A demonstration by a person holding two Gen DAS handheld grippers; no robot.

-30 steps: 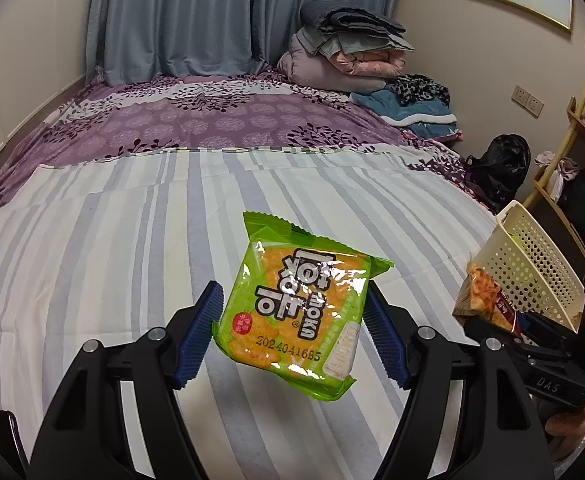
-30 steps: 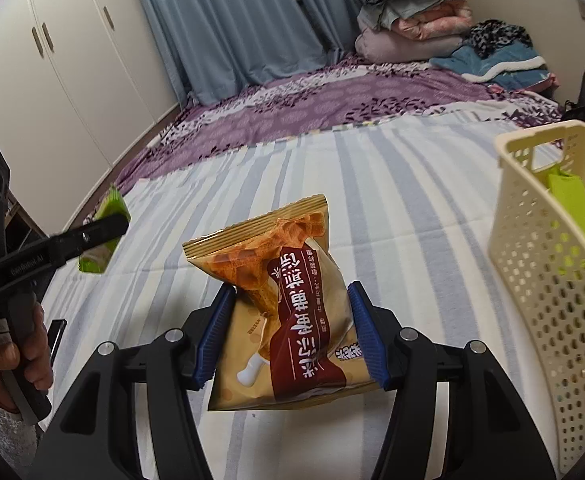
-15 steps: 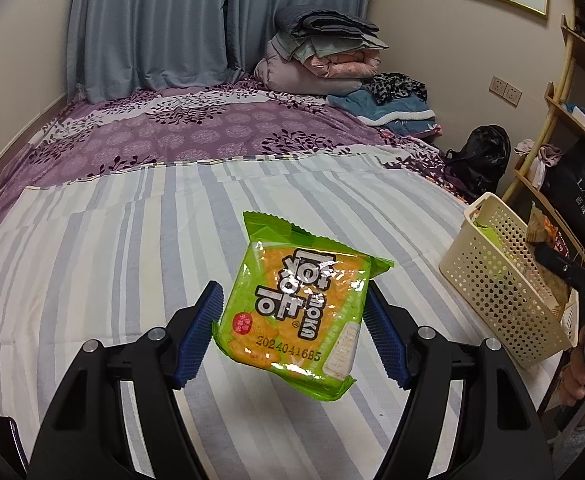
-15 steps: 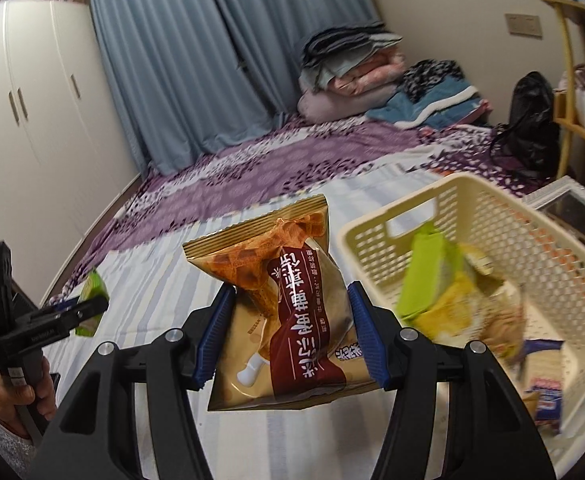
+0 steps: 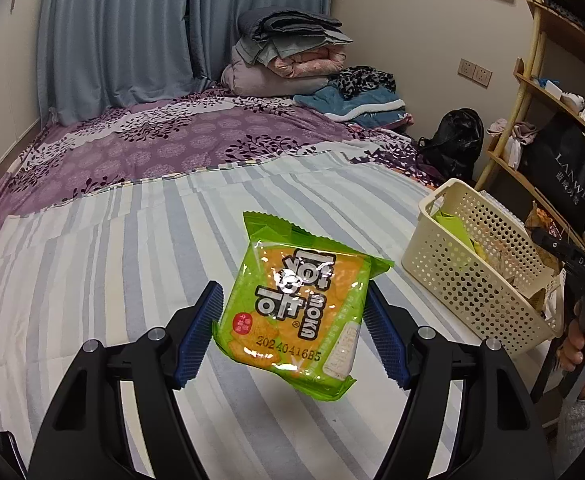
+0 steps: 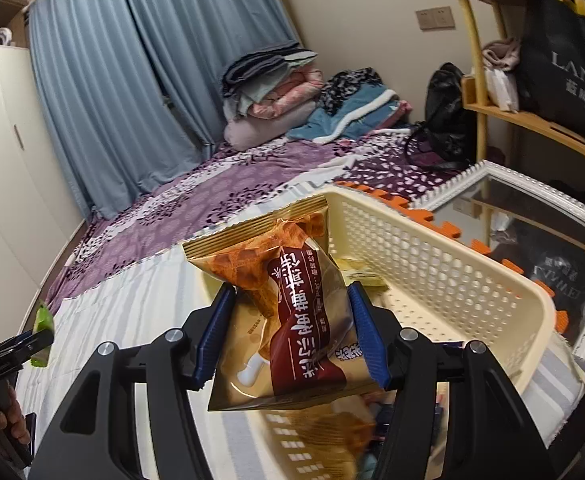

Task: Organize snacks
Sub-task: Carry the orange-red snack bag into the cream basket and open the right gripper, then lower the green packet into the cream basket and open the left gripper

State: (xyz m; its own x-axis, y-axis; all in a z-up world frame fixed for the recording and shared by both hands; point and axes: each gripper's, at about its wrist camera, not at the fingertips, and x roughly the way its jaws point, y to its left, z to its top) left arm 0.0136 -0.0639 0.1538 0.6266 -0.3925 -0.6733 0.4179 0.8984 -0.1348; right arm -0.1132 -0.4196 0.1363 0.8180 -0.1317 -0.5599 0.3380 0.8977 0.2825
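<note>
My left gripper [image 5: 292,338] is shut on a green snack packet [image 5: 298,308] and holds it above the striped bed. The cream perforated basket [image 5: 468,280] stands to its right on the bed. My right gripper [image 6: 292,338] is shut on a gold and dark red snack bag [image 6: 288,320] and holds it over the basket [image 6: 432,264], which holds several other packets. In the left wrist view the right gripper [image 5: 564,252] shows at the far right above the basket. The left gripper [image 6: 20,346] with its green packet [image 6: 42,326] shows at the left edge of the right wrist view.
The bed has a striped sheet [image 5: 112,280] near me and a purple floral cover [image 5: 172,136] farther back, with folded bedding [image 5: 292,56] at the head. A wooden shelf [image 5: 552,100], a black bag [image 5: 452,144] and a white-framed mirror [image 6: 532,216] stand beside the bed at right.
My right gripper has carried the gold bag rightward until it hangs over the basket. My left gripper has moved right toward the basket with the green packet still held.
</note>
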